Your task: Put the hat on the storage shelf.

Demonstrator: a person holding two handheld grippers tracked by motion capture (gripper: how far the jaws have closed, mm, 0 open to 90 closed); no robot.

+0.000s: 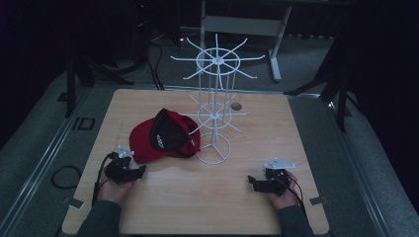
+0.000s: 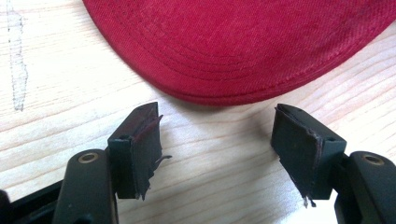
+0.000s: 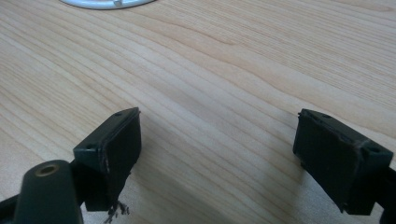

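A wooden table (image 1: 188,197) is seen from above, with a person's two hands entering from the near edge, each holding a black two-jaw gripper.

The left gripper (image 1: 141,170) rests on the table toward the near left. Its jaws are spread apart and hold nothing. In the left gripper view, the left gripper (image 2: 217,140) shows bare wood between its fingers (image 2: 140,144). Just ahead of the fingertips lies the curved brim of a red cap (image 2: 233,46), close to them but not touching. To the left of the fingers the wood is bare apart from a faint pale streak (image 2: 16,60).

From above, the red cap (image 1: 165,136) lies upturned on the table, its dark lining facing up. It sits just beyond the left gripper, with its far side beside a white wire rack (image 1: 215,98). The rack stands upright on a round ring base near the table's middle, with spokes radiating at two levels.

The right gripper (image 1: 252,182) rests toward the near right, well apart from the cap. In the right gripper view, the right gripper (image 3: 217,144) has its jaws wide apart and empty. Bare wood lies between its fingers (image 3: 116,144) and stretches ahead of them. Farther ahead, at the top edge, is a slice of the rack's white base (image 3: 107,3).

Open table lies between the two grippers. A small dark round mark (image 1: 236,106) sits on the table beyond the rack. Cables (image 1: 64,175) lie on the grey floor left of the table.
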